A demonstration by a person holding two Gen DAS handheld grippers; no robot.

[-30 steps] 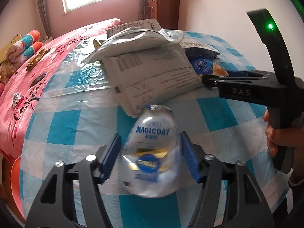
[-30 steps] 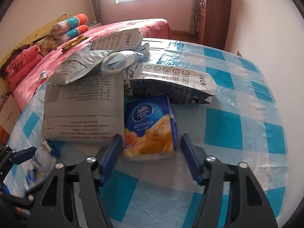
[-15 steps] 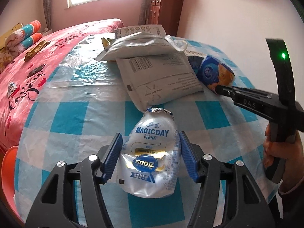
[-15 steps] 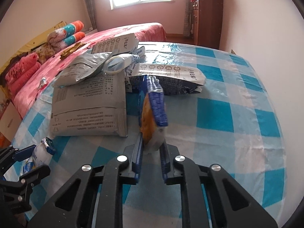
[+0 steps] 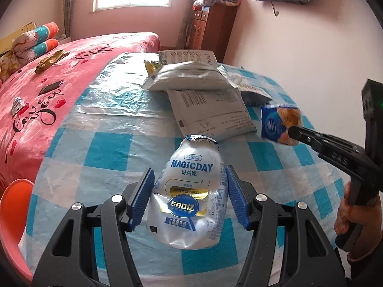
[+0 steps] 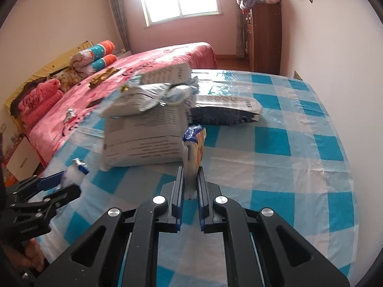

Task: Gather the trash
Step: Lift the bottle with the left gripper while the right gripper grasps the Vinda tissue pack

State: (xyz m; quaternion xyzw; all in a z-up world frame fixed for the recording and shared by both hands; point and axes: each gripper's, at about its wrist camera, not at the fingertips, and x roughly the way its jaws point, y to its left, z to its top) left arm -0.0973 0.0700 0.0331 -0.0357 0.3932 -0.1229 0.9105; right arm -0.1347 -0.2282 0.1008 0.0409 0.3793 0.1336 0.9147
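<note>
Both tools seemingly higher, packet newly pinched.

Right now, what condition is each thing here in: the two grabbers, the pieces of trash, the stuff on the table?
Left gripper: shut on the drink bottle.
Drink bottle: crushed, foil lid on, held above the table.
Right gripper: shut on the tissue pack.
Tissue pack: squeezed flat, lifted off the table.
Grey bags: stacked, lying flat.
Tablecloth: spread out, wrinkled.
</note>
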